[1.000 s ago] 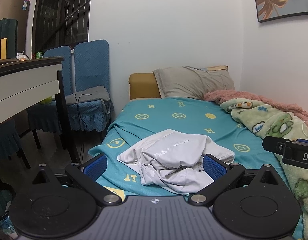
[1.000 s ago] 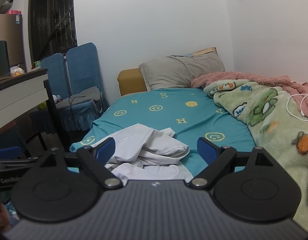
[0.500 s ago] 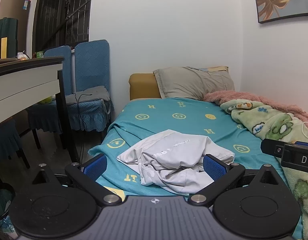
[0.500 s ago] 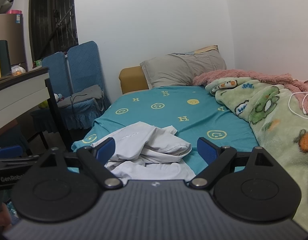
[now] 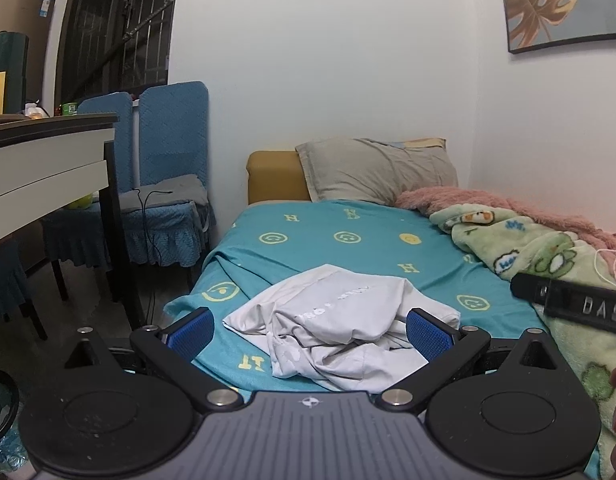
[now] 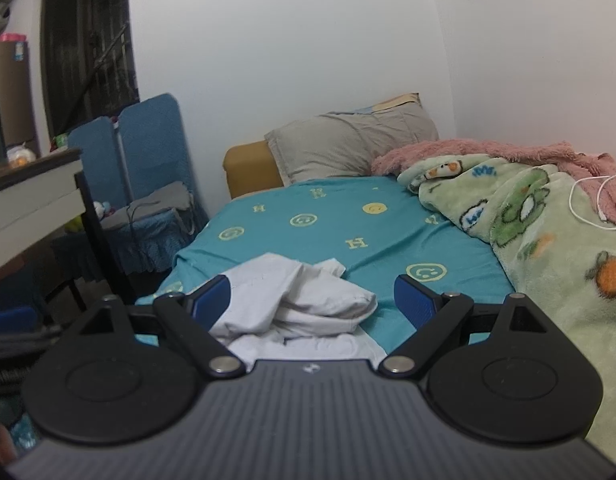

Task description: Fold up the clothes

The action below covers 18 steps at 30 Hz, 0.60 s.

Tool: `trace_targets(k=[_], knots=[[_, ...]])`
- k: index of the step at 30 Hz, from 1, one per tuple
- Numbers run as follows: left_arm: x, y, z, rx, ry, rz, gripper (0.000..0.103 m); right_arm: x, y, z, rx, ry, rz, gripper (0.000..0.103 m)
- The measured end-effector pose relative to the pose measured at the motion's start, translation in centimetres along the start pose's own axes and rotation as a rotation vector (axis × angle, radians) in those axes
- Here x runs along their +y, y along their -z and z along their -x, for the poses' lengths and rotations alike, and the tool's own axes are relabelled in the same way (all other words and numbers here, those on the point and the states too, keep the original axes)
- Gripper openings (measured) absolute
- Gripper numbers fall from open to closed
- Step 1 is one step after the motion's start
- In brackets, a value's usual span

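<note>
Folding looks unstarted: white garment point(image 5: 340, 328) lies crumpled ahead of my left gripper point(image 5: 310, 330) and right gripper point(image 6: 312, 300), both spread and empty.

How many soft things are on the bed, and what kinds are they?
White clothes pile: 1
Grey pillow: 1
Blankets: 2, a green cartoon blanket and a pink fuzzy blanket
Total: 4

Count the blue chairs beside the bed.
2. One chair stands nearest the bed; the second chair is beside it, partly behind the desk. More may be hidden under the desk.
</note>
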<state>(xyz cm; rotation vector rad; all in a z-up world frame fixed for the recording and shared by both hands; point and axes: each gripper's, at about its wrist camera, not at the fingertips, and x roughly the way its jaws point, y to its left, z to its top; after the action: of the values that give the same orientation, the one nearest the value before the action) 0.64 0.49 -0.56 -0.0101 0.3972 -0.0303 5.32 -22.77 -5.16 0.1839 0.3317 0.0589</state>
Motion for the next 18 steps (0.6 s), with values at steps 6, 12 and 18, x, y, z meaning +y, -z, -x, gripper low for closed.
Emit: trace_targets(k=[6,12,18], knots=[[1.7,-0.2,-0.4,0.009,0.004,0.059,0.103,2.6,-3.0,-0.9,-0.049,-0.005,-0.039,0.090],[3.9,0.2,-0.8,0.025,0.026,0.122,0.103,4.0,-7.6,-1.4,-0.147,-0.043,-0.047,0.090],[4.0,0.8,-2.9,0.085,0.095,0.135,0.103,-0.2,-8.6,-2.0,-0.183,0.000,-0.088,0.090]])
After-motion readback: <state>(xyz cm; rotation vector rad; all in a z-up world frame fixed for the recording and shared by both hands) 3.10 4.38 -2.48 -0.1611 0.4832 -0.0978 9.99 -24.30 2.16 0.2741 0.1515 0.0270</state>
